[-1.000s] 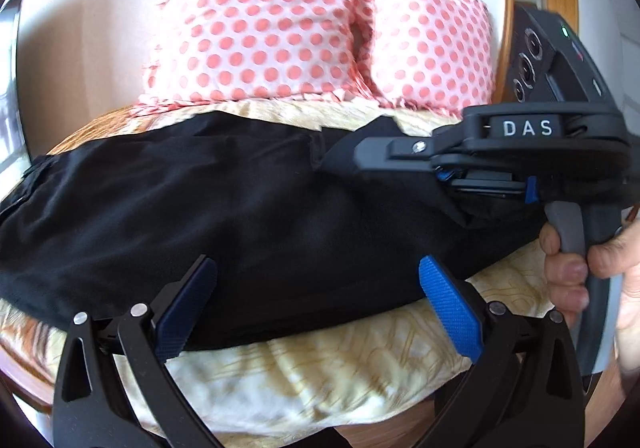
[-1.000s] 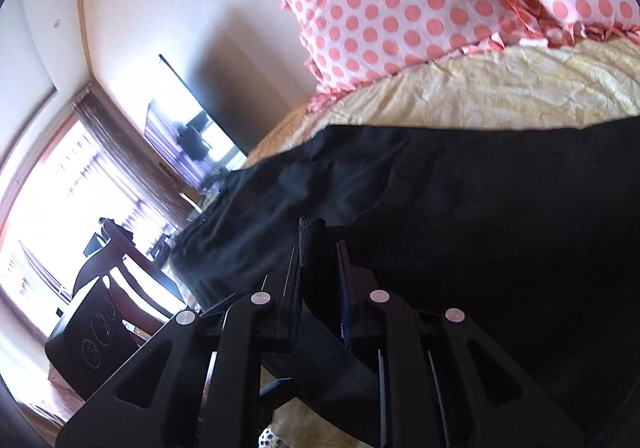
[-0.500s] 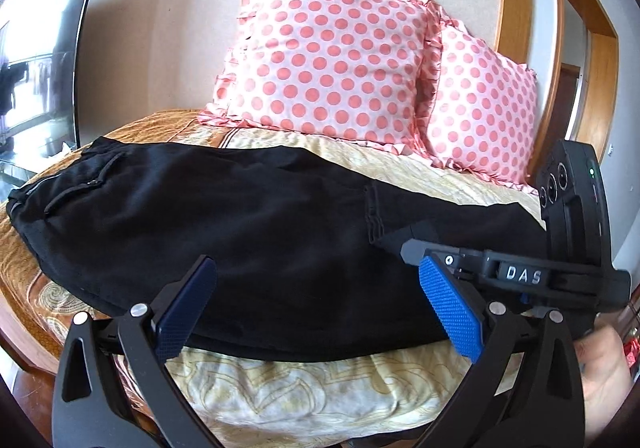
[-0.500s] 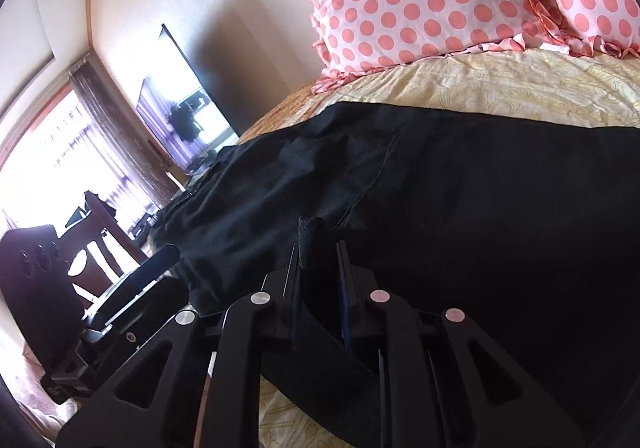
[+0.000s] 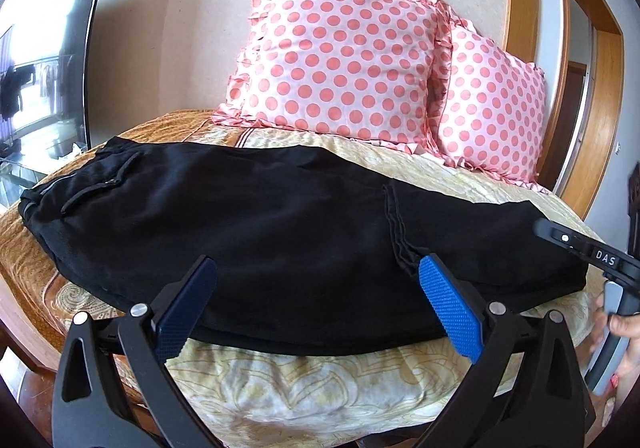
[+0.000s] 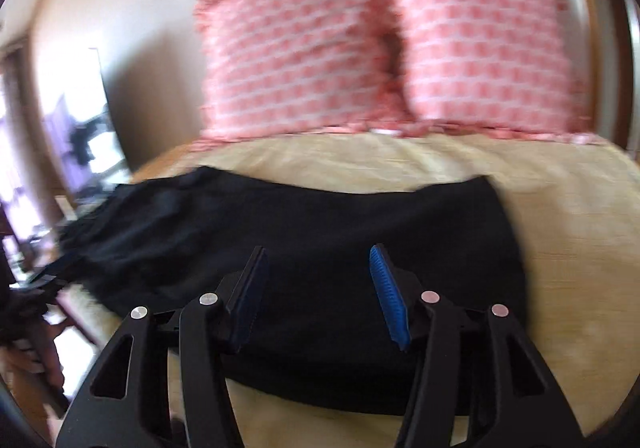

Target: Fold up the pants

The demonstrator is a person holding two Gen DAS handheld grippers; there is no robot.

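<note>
We are holding the left gripper point(image 5: 316, 300) low at the near edge of the bed, its jaws spread wide, with nothing between the blue pads point(image 5: 450, 312); the black pants point(image 5: 280, 224) are lying just beyond the fingertips, untouched by them. The pants are stretching flat across the yellow patterned bedspread point(image 5: 320, 388), folded lengthwise into one long dark band, with the waistband and a zipped pocket point(image 5: 100, 183) sitting toward the left end and the leg ends reaching to the right. A puckered seam point(image 5: 396, 232) is running down the cloth just above the right-hand pad.

We are gripping the right gripper point(image 6: 316, 296) with its jaws opening, standing at about a middling gap, and no cloth is caught between its pads; in its own blurred view the pants point(image 6: 320, 248) are lying under and past the fingertips, with the squared-off right edge of the fabric resting on the bedspread point(image 6: 560, 248). From the left wrist view we are seeing this same gripper point(image 5: 580, 248) at the far right edge, level with the leg end of the pants, with a hand point(image 5: 624, 332) wrapped round its grey handle.

Two pink polka-dot pillows point(image 5: 340, 59) are leaning against the wall behind the pants, apart from them. A dark television screen point(image 5: 60, 59) is standing to the left of the bed, and a wooden door frame point(image 5: 560, 47) is rising to the right.
</note>
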